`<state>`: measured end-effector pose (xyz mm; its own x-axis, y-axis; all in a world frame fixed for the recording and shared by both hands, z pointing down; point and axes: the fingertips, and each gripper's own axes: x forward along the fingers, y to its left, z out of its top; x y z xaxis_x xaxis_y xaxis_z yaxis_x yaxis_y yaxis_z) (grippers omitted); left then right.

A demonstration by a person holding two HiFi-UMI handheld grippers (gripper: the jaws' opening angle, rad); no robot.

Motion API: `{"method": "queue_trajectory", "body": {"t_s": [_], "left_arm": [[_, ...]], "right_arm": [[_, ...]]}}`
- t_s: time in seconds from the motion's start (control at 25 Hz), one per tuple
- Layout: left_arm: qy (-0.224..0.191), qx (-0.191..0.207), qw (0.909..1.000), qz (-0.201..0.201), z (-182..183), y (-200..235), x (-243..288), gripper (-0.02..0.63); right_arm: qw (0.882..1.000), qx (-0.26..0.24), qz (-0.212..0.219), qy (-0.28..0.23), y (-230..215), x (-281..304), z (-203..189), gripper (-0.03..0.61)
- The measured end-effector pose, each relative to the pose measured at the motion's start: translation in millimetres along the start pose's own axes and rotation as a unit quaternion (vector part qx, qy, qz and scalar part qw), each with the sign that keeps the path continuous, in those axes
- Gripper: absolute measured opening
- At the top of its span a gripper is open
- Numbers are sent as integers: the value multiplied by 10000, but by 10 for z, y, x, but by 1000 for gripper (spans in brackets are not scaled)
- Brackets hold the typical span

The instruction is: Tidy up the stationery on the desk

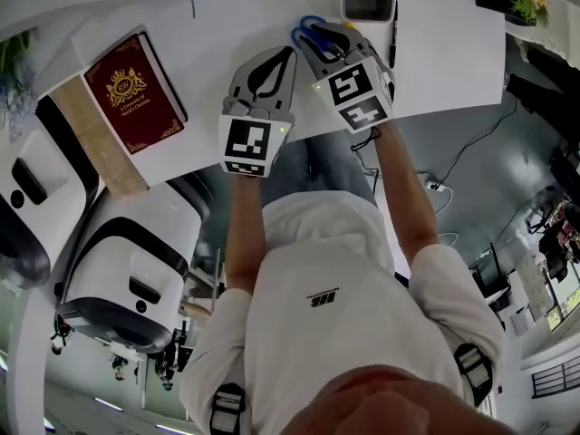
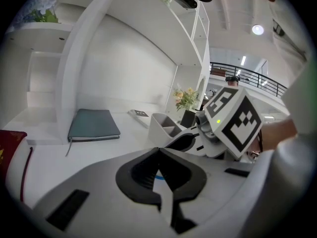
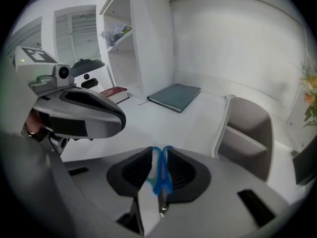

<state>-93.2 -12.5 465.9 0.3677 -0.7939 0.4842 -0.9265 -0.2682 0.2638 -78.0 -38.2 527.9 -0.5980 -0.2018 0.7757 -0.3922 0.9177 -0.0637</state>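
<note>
The scissors (image 3: 159, 175) could be slipping or swivelling, because the right tool (image 3: 158, 150) is pinching them only by their thin blue handles. They could also be catching on the rim of the organizer (image 3: 247, 133) while going in. The right tool is closing almost fully on those handles, holding them above the bench (image 1: 435, 53) just short of the organizer. The left tool (image 2: 159, 151) is sitting with its jaws together and empty, beside the right one and farther from the organizer.

Bright, even light floods the white bench (image 1: 254, 16), shadows faint; a ceiling lamp (image 2: 257, 29) flares, and fisheye edges curve, darken and blur in both gripper views.
</note>
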Motion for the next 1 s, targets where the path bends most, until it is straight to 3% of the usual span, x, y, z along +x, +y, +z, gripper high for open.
{"method": "queue_trajectory", "body": {"t_s": [0.4,0.6,1.0], "left_arm": [[17,-57,10000,10,-22,45,8,0],[17,-79,10000,19,-31,62,10,0],[-19,-2,10000,29,122,53,-58,0]], "right_arm": [[9990,-227,-22,394,-6,180,-103,87],[9986,-304,16,425,36,192,-105,61],[9980,69,-182,-607,23,-341,334,57]]}}
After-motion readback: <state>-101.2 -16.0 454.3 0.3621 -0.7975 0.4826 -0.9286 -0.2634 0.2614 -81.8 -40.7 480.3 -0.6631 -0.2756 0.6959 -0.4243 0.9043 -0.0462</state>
